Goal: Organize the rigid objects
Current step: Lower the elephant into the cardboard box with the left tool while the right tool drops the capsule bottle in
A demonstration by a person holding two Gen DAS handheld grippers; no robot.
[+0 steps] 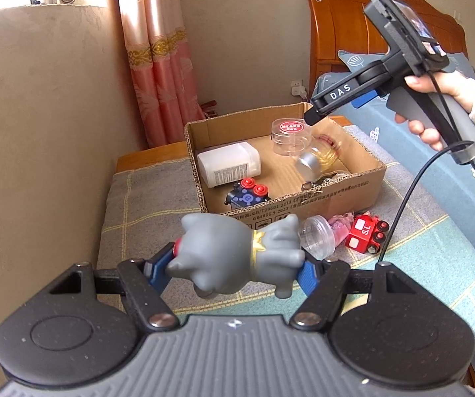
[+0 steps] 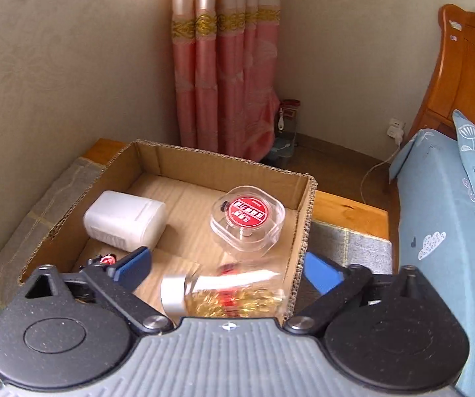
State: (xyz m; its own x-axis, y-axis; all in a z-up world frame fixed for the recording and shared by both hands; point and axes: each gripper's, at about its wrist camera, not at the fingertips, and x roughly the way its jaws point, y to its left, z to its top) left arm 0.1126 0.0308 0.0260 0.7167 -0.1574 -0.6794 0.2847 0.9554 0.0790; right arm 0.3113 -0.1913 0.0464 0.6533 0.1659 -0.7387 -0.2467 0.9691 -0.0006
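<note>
My left gripper (image 1: 234, 269) is shut on a grey cat figure (image 1: 237, 254) and holds it above the blanket, in front of the cardboard box (image 1: 303, 203). The box holds a white bottle (image 1: 229, 163), a clear jar with a red label (image 1: 292, 135), a glass bottle with a silver cap (image 1: 316, 160) and a blue toy with red knobs (image 1: 247, 195). My right gripper (image 2: 229, 269) is open above the box's right side, over the glass bottle (image 2: 224, 292), which lies loose and blurred. It also shows in the left wrist view (image 1: 313, 117).
A red toy train (image 1: 366, 233) and a small clear jar with pink contents (image 1: 323, 236) lie on the checked blanket (image 1: 138, 211) before the box. A wall stands left, a pink curtain (image 2: 227, 66) behind, a bed with blue bedding (image 2: 446, 215) right.
</note>
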